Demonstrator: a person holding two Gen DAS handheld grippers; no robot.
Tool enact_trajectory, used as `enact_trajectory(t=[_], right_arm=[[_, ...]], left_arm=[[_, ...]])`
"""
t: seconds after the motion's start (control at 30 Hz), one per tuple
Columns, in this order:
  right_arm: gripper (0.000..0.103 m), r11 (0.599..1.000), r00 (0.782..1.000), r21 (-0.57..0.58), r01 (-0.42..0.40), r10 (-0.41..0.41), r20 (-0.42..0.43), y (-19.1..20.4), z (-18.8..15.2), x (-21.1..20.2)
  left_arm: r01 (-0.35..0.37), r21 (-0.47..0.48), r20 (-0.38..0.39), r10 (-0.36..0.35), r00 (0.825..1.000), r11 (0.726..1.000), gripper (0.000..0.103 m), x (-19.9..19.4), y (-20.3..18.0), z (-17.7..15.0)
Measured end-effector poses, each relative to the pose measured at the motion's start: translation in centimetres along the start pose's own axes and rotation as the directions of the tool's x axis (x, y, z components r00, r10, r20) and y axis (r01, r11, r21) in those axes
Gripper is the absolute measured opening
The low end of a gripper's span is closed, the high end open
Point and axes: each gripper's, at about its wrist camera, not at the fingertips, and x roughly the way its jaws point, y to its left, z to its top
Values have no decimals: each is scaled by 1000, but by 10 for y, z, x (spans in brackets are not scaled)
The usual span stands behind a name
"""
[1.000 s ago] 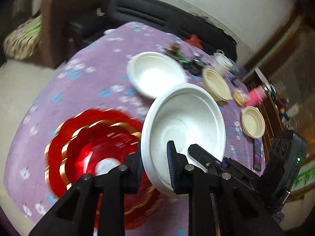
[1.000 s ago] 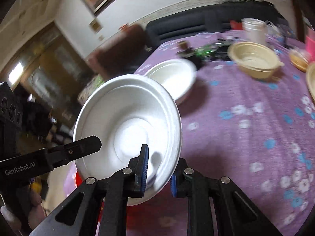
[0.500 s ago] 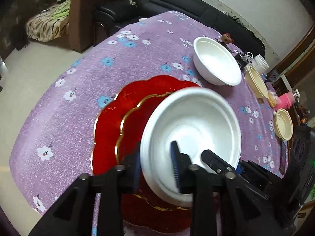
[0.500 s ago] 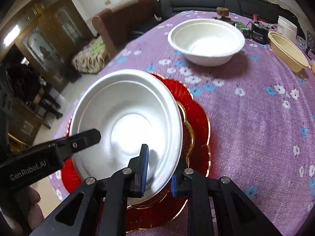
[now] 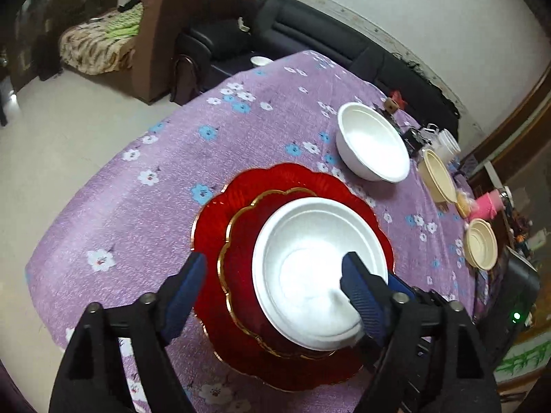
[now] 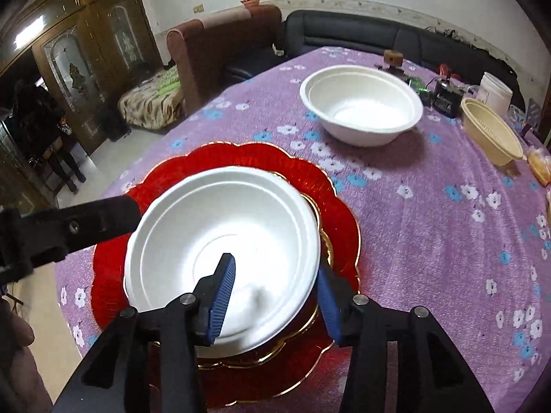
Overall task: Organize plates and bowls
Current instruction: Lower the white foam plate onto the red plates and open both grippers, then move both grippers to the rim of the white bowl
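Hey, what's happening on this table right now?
A person with tongs in each hand has just set a white bowl on the stacked red plates. The left tongs and right tongs have just been opening, and the bowl's rim stands between each pair. Another white bowl waits nearby.

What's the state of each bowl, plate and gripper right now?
near white bowl: upright on the red plates, released
small red plate: stacked on large red plate
far white bowl: upright, empty, on the tablecloth
left gripper: open, jaws just widened
right gripper: open astride the bowl's rim, just widened
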Motion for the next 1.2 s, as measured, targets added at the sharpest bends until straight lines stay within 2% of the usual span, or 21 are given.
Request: enact_trajectory(t=[0.2,0.43,0.83,1.07,1.2], right_arm=[[58,1000,998,11,-9,8,60,-7,-2,-26],[64,998,993,64,8,-16,119,-39,-12,-55],[65,972,990,216,93,-114,87,-126,-34,-70],[65,966,991,240,98,-117,70,-143,-38,-72],[65,966,987,227,123,-143,75,-148,-28,-76]], left_arm=[[41,-1,-16,-41,999,999,82,-4,-8,-5],[27,40,-2,-27,1000,999,82,-8,-24,-8],[41,82,-38,-38,999,996,82,3,-54,-13],[30,119,-48,-25,999,992,82,7,-68,-12],[27,146,-26,-23,999,989,82,1,-75,4]])
